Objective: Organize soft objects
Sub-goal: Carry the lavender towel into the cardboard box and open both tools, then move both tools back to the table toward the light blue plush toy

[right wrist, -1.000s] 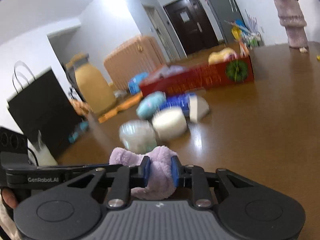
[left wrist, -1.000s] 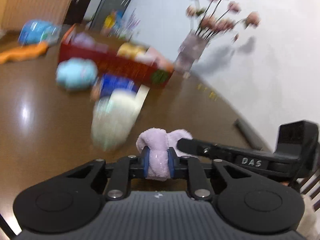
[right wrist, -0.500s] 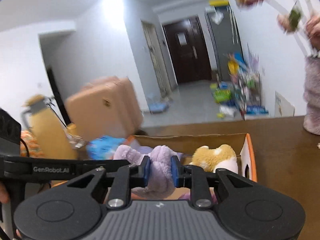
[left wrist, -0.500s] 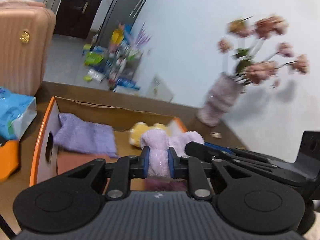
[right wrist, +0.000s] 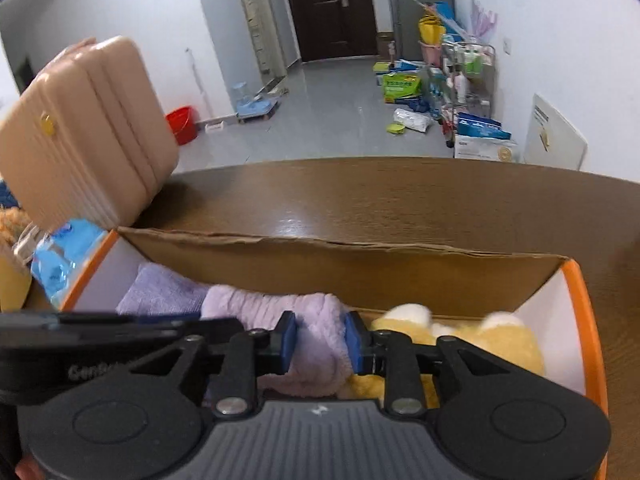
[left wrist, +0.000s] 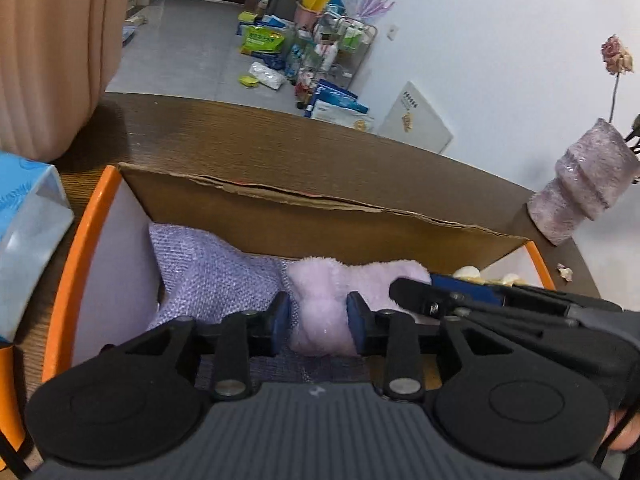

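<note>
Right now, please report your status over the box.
Both grippers, left and right, opening, lilac towel between jaws. Towel over cardboard box. Yellow plush beside it.

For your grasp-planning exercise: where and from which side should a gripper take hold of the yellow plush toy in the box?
Grip the yellow plush toy on its rounded body from above: the cardboard box walls block its sides, and the lilac towel crowds its left.

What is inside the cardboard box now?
In the box lie a folded purple cloth, a yellow plush toy and the lilac towel between both grippers' jaws. The box floor is mostly hidden by them and the grippers.
</note>
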Tool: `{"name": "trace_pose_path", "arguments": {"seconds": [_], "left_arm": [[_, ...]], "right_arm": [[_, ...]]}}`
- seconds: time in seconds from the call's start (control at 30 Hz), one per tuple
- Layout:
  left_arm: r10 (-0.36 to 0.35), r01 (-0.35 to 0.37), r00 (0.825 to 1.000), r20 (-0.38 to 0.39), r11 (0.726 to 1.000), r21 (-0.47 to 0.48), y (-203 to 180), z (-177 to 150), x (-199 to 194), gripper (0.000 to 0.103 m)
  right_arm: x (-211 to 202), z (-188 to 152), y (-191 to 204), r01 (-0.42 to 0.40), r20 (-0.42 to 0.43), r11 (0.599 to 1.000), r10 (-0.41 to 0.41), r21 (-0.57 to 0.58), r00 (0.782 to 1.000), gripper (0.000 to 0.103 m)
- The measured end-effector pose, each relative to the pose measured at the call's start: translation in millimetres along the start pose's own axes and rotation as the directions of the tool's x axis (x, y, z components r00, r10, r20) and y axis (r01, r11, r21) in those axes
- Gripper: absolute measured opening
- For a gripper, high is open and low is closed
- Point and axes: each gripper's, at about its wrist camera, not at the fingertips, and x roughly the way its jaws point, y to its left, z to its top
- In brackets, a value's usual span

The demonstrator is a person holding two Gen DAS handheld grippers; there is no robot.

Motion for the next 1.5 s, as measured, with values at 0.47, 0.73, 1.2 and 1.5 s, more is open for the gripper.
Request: {"name": "trace_pose_path", "arguments": {"seconds": [0.47,0.73,1.2,1.5], "left_arm": [[-0.023,-0.01,0.982,0.187,0.985,0.174,-19,-33,-160,0.067],[0.023,-0.086,0.961,0.276,0.972,0.22,-29,-80,-256,0.073],[0.098,-0.19,0.896,0.433,0.966,0.176,-32,-321,-315,0.085],[0.085,-0.151,0.909,0.408,0.979,0.134,-21,-414,-338,0.088]], "right_arm": [[-165,-14,-4,-0.004,0.219,0.996,0.023,-0.087,0.975,0.048],[-268,-54,4,0.04,0.275,0.989,0.0,-0.14,0.962,0.055],[-332,-257,29,-0.028,0.395,0.986,0.091,-0.162,0.914,0.072],[-326,-382,42,-0.122,0.298,0.989,0.142,-0.086,0.944,0.074]]}}
